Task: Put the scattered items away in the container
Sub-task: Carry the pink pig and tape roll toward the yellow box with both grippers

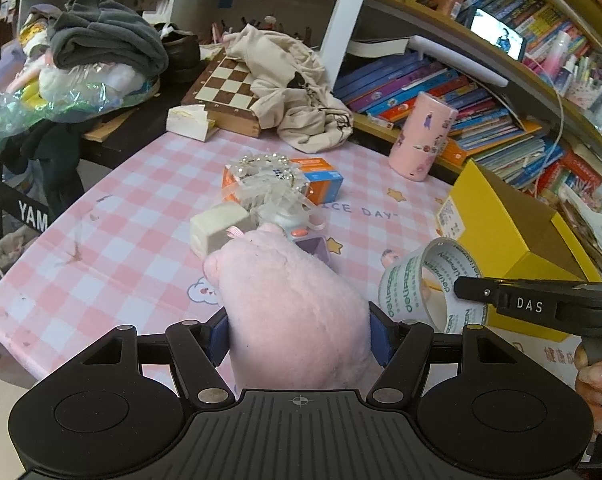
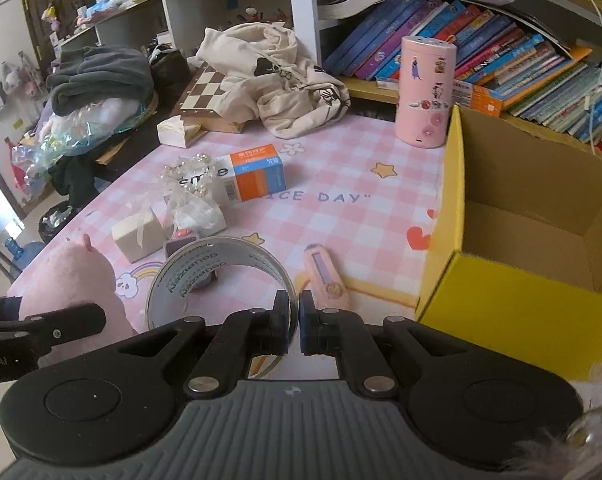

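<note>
- Here we have the left hand-held gripper (image 1: 299, 334) partly open, its blue pads pressed on the sides of a pink plush (image 1: 289, 300), held above the tabletop (image 1: 121, 248).
- Our right hand-held gripper (image 2: 299, 320) is closed on the wall of a tape roll (image 2: 205, 268); its liner is printed "deli". In the left view that gripper's side reads "DAS".
- The yellow box (image 2: 501, 312) stands open at the right, just beside the roll.
- The tabletop cloth reads "ICE DAY"; on it lie an orange-and-blue carton (image 2: 253, 176), a bead string (image 2: 193, 172), a cream block (image 2: 139, 236) and a pink knife (image 2: 325, 276).
- A black strap at far left reads "YAM".
</note>
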A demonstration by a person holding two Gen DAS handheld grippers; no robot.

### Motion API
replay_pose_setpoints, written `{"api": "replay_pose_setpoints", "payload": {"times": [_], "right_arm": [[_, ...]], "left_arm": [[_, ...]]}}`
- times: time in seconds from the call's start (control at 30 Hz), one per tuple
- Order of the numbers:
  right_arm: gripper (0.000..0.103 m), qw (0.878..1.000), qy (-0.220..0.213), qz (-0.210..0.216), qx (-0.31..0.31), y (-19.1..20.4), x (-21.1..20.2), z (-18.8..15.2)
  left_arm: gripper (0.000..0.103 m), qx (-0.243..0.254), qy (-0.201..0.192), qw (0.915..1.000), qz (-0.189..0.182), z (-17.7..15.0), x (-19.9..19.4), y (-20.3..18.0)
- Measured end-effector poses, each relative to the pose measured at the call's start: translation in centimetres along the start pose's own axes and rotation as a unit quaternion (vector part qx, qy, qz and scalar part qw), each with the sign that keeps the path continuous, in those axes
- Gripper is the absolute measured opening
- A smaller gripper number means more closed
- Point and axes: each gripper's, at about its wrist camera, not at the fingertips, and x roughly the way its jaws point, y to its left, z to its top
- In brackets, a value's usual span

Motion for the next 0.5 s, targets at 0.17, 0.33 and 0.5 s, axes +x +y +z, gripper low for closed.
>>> {"api": "replay_pose_setpoints", "payload": {"times": [0.17,0.33,0.5], "right_arm": [[0.005,1.0,-0.005,-0.012,0.009,0.4,-1.2,-1.0],[0.005,0.999,-0.015,-0.024,0.02,0.8,-2.5,-1.7],[0.005,0.999,-0.022,-0.033,0.03,1.2,-3.6,-2.3]], "left_arm": [[0.066,0.008,-0.007,0.9999,-0.012,-0.2,-1.0,0.2],[0.066,0.022,-0.013,0.9994,-0.025,-0.4,-1.8,0.1],[0.066,0.03,-0.02,0.9987,-0.035,-0.6,-2.7,0.3]]}}
